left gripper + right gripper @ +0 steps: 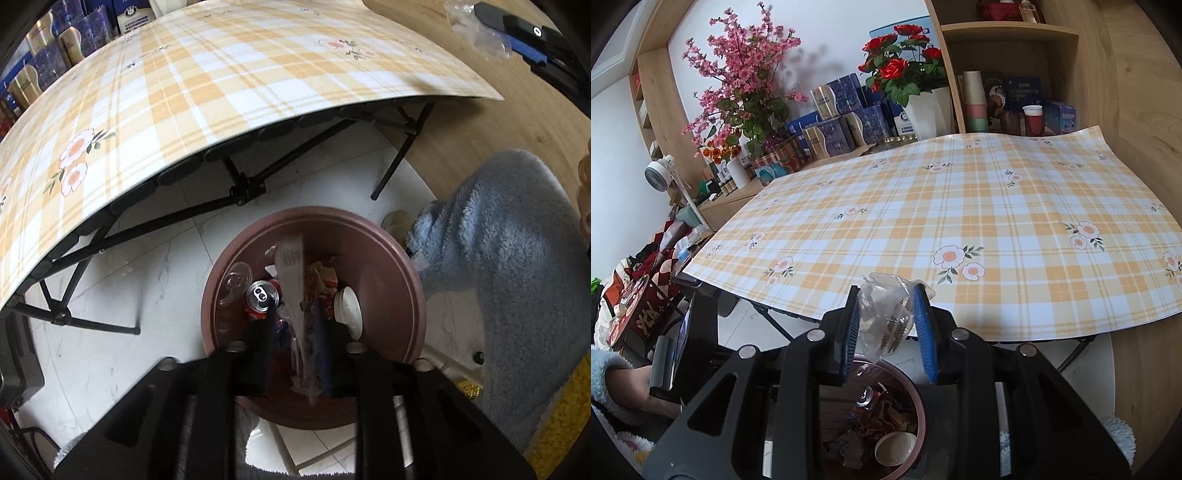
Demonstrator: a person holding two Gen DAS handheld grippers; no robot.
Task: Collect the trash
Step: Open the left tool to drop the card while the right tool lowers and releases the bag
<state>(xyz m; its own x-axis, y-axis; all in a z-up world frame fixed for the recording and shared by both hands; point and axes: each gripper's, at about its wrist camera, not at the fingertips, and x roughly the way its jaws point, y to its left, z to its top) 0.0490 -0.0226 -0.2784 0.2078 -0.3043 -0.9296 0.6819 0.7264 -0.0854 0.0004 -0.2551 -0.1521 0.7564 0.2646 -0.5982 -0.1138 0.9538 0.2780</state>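
Blurred and streaked, a strip of paper trash [293,291] hangs between the fingers of the left gripper [295,332], right over the mouth of the brown bin [402,258]. Whether the pads touch the paper cannot be told; the blur hides its edges, and the jaws stand narrowly parted. No earlier view is at hand to say more. Inside the bin lie a red can [261,295], a clear plastic lid [236,280], a white cup [347,306] and crumpled wrappers [323,277]; the bin's near rim is cut off by the gripper body.

Crumpled clear plastic [886,314] sits pinched between the blue pads of the right gripper [888,328], whose jaws are narrow and closed on it, above the bin [919,402]. Its printing is too small to read.

Beyond stands the folding surface under a plaid cloth [960,221], bare of trash. A fuzzy blue sleeve [498,240] fills the right of the left-wrist view.
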